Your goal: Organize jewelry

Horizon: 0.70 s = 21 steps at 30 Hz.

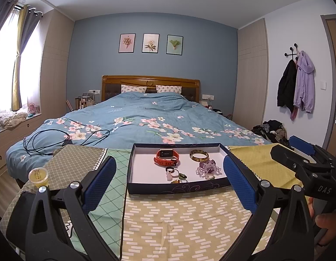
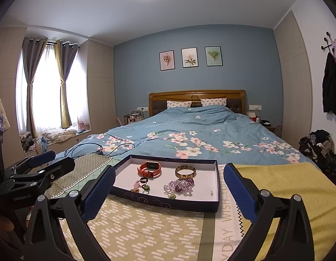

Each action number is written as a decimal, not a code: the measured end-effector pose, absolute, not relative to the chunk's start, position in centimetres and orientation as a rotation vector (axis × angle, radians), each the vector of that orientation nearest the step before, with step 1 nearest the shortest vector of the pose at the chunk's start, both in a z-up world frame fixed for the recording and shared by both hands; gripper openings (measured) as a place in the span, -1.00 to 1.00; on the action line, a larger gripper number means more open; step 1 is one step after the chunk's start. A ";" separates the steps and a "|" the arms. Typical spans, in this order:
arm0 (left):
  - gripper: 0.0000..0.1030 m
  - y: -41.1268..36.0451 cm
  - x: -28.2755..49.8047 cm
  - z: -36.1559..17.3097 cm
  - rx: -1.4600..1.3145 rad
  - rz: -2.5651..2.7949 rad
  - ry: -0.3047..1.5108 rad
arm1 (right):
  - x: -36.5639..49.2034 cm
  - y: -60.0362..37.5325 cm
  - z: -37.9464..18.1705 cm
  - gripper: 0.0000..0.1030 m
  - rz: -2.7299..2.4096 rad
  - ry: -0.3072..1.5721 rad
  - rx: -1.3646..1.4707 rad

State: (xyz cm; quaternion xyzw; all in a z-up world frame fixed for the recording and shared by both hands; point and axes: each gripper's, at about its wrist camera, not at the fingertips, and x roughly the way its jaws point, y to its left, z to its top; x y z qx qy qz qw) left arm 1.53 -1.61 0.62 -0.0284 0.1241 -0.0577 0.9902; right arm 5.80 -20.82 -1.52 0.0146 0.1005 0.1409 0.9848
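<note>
Both tongs, left tongs (image 1: 168, 174) and right tongs (image 2: 169, 187), are spread wide and pinch nothing, probably to choose a piece; the jewelry waits mixed in the shallow box lid (image 1: 146, 190) at frame centre on the table (image 1: 178, 221).

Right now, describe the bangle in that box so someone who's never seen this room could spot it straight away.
At the foot of the bed sits a shallow dark blue box with a white floor. The bangle lies at its far right, beside the orange smartwatch. It is the only rigid, amber-and-brown mottled hoop; the purple bead bracelets nearby are knobbly.
</note>
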 end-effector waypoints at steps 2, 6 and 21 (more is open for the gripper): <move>0.89 -1.6 1.5 0.6 -0.059 -0.117 0.248 | 5.8 -20.8 -1.5 0.86 0.285 0.203 0.030; 0.89 -1.6 1.5 0.6 -0.059 -0.118 0.249 | 5.8 -20.8 -1.5 0.86 0.285 0.202 0.031; 0.89 -1.4 1.5 0.5 -0.058 -0.118 0.246 | 5.7 -20.7 -1.6 0.86 0.288 0.202 0.032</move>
